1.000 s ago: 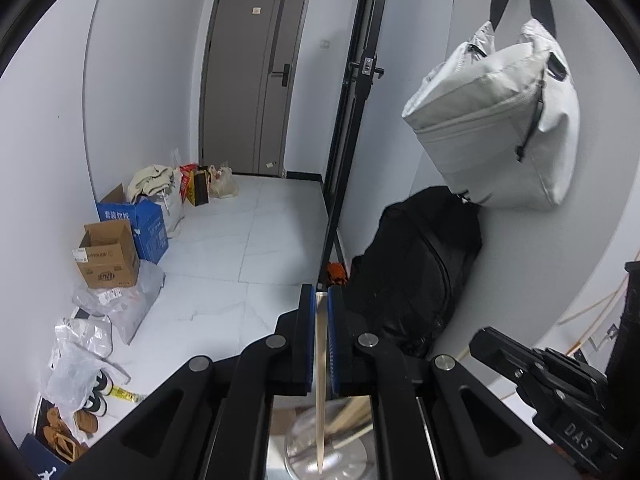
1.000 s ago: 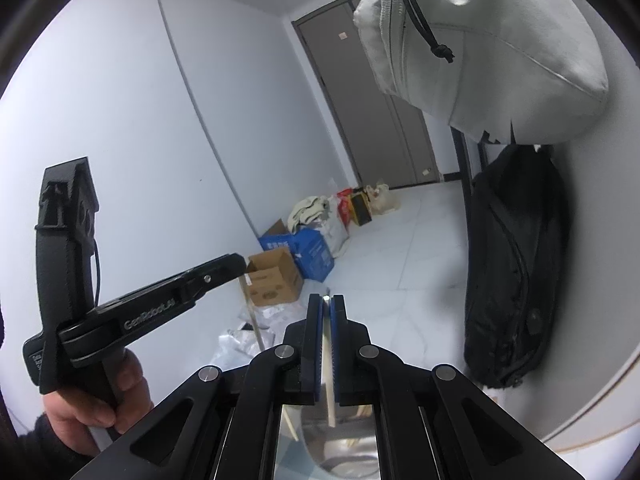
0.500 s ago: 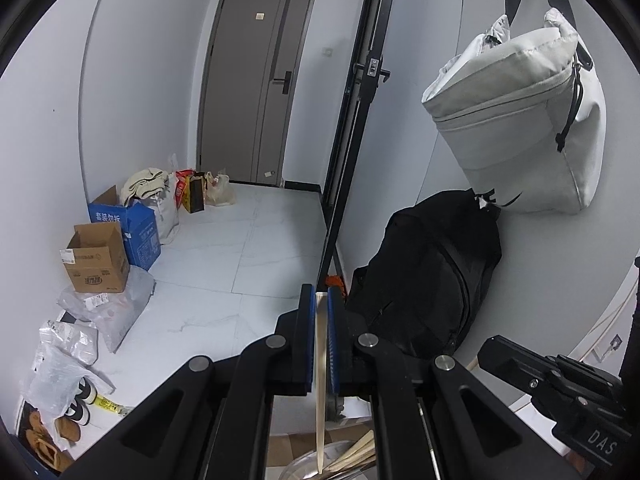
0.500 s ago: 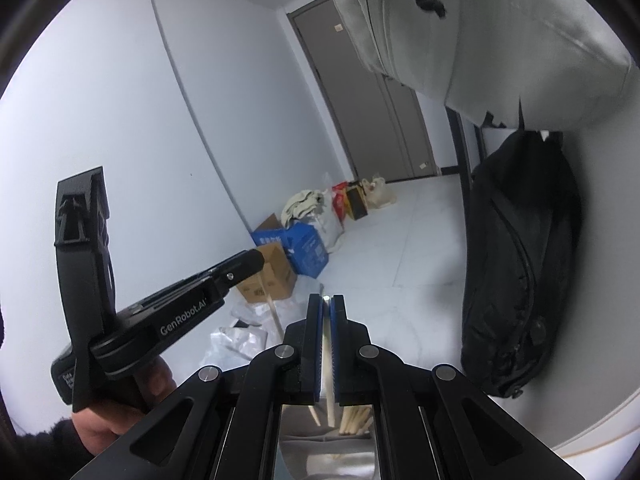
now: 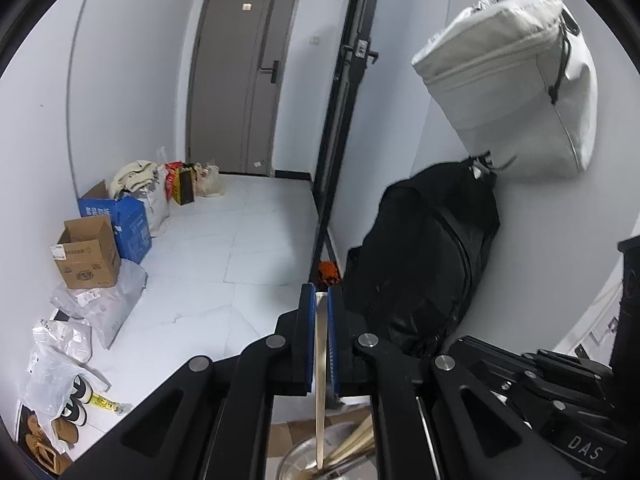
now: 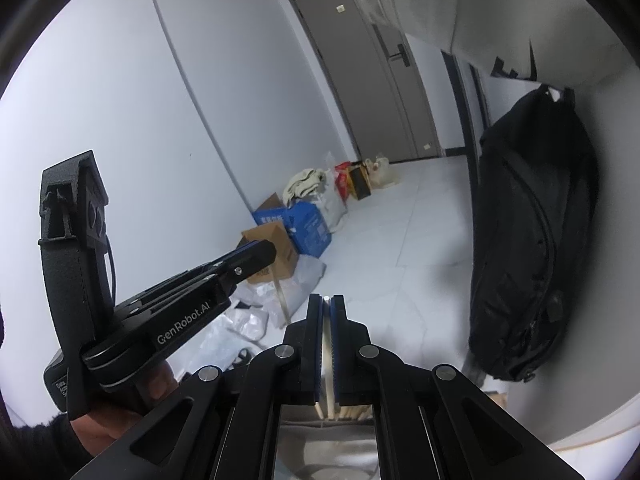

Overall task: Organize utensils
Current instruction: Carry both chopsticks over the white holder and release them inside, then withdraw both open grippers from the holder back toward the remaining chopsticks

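Note:
My left gripper (image 5: 319, 298) is shut on a pale wooden chopstick (image 5: 319, 392) that hangs straight down into a round metal container (image 5: 298, 466) holding several more chopsticks (image 5: 356, 442). My right gripper (image 6: 328, 304) is shut on another pale chopstick (image 6: 329, 364), its lower end beside other chopsticks (image 6: 352, 411) over the metal container (image 6: 328, 452). The left gripper also shows in the right wrist view (image 6: 262, 252), held in a hand at left, with its chopstick (image 6: 282, 300) hanging below it.
The cameras look down a hallway with a white tiled floor (image 5: 224, 248). A black backpack (image 5: 424, 256) leans on the right wall under a hanging grey bag (image 5: 516, 96). Cardboard boxes (image 5: 86, 252), a blue box (image 5: 130, 228) and plastic bags (image 5: 96, 304) line the left wall.
Both grippers have tilted up and risen a little with their chopsticks still held. The metal container has slid lower in both views and more chopsticks show in it.

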